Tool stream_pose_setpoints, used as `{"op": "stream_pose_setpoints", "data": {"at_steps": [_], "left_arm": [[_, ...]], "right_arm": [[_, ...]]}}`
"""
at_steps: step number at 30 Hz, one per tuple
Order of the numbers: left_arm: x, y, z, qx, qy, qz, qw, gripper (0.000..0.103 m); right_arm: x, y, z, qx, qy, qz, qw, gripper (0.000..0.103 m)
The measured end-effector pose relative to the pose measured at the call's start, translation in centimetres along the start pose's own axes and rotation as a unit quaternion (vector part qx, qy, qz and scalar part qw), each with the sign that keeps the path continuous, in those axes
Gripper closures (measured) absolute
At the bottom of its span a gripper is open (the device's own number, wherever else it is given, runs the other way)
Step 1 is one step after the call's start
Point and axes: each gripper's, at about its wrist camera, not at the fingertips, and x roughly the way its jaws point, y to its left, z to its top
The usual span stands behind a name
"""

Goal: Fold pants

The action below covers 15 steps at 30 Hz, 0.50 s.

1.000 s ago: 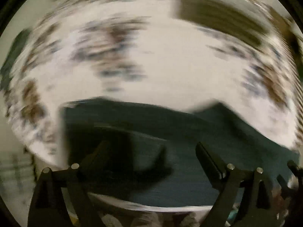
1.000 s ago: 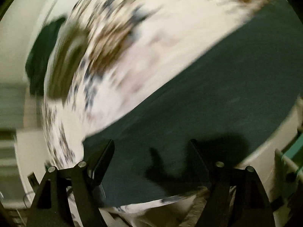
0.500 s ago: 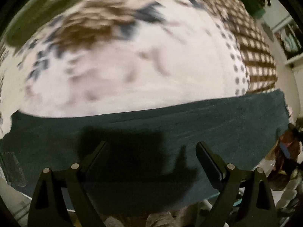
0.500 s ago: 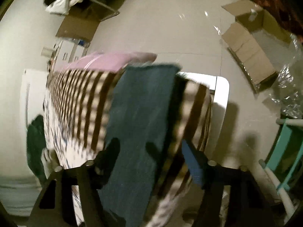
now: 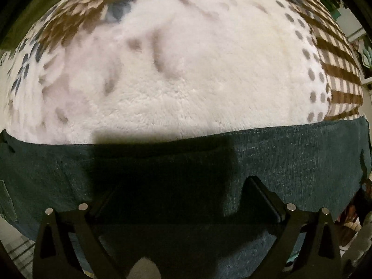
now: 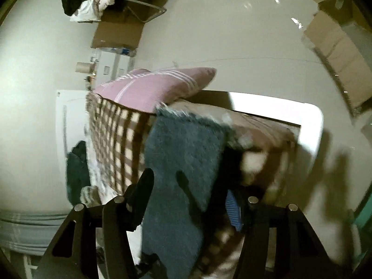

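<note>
The dark teal pants [image 5: 290, 162] lie flat as a long band across the near edge of a fluffy white patterned blanket [image 5: 186, 69]. My left gripper [image 5: 181, 193] is open just above the pants' middle, casting a dark shadow on them. In the right wrist view the pants' end [image 6: 183, 153] hangs over the blanket's checked edge, between the spread fingers of my right gripper [image 6: 188, 186], which is open. I cannot tell if its fingers touch the cloth.
A pink striped pillow [image 6: 158, 86] lies at the bed's far end. The bed's white frame [image 6: 311, 125] borders pale floor. Flattened cardboard boxes [image 6: 337, 53] and a clothes pile [image 6: 93, 2] lie on the floor. Another dark garment [image 6: 76, 169] sits at the blanket's left.
The left gripper has come lower and closer over the pants, and its view has steadied. The right gripper swung from above the pants to their end at the bed's edge, moving nearer.
</note>
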Motion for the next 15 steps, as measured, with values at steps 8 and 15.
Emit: {"op": "stream_pose_setpoints", "data": {"at_steps": [8,15], "left_arm": [[-0.3,0.0,-0.6,-0.004,-0.005,0.000,1.0000,0.000],[-0.7,-0.3,0.0,0.000,0.005,0.001,1.0000,0.000]], "right_arm": [[3.5,1.8,0.5,-0.042,0.022,0.005,0.999,0.055],[1.5,4.3,-1.2,-0.079,-0.013,-0.044,0.996,0.095]]}}
